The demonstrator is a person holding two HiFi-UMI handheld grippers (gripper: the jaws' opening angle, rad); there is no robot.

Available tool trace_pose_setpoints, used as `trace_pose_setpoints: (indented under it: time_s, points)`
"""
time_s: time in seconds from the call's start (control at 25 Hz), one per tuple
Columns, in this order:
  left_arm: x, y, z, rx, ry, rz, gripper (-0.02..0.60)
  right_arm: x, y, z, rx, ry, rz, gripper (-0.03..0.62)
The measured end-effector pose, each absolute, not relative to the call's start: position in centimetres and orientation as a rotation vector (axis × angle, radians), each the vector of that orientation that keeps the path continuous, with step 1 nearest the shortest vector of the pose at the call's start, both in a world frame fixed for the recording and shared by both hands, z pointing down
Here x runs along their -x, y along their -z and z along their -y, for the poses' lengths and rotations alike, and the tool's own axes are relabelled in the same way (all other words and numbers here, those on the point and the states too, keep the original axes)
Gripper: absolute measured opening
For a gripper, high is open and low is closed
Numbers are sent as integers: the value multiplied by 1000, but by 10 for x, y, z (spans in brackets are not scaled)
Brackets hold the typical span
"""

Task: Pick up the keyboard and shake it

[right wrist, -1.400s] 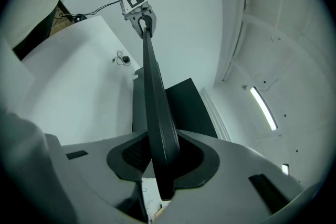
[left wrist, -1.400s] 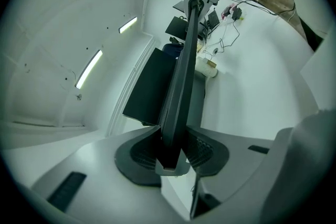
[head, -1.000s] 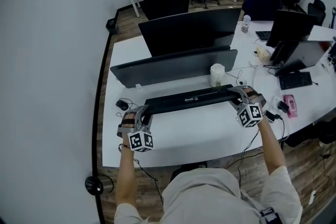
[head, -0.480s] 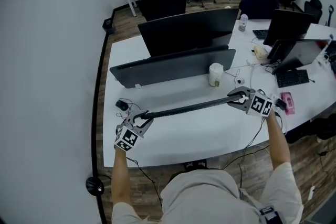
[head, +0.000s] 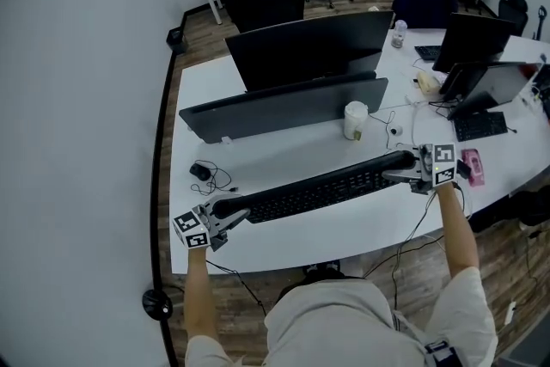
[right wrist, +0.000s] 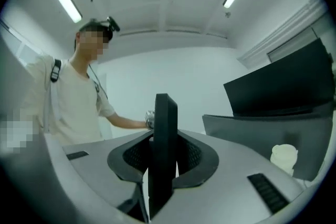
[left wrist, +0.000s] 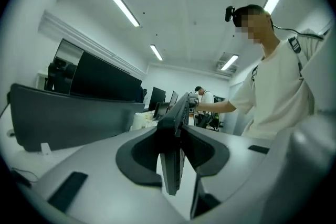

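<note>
One keyboard (head: pixel 318 189), near one white cup (head: pixel 355 120), has each end pinched by the closing left gripper (head: pixel 230 216) and right gripper (head: pixel 400 176).

keyboard (head: pixel 318 187) | look: black, long, slim, full key rows | pose: key face turned up to the head view, long axis slanting from near-left up to far-right | place: raised over front half of white worktop (head: pixel 344 229)
</note>
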State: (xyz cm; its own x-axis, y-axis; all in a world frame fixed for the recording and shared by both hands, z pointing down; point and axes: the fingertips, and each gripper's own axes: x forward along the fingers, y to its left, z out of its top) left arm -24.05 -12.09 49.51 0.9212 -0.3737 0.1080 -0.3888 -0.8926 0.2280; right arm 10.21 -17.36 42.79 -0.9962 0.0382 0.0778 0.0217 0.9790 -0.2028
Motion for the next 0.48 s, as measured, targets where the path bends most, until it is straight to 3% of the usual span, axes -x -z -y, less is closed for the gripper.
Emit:
trace_pose_setpoints:
  time_s: [0.48]
  points:
    - [267, -500, 149, -2556, 405, 656, 123, -94, -475, 207, -208, -1007, 3128, 129]
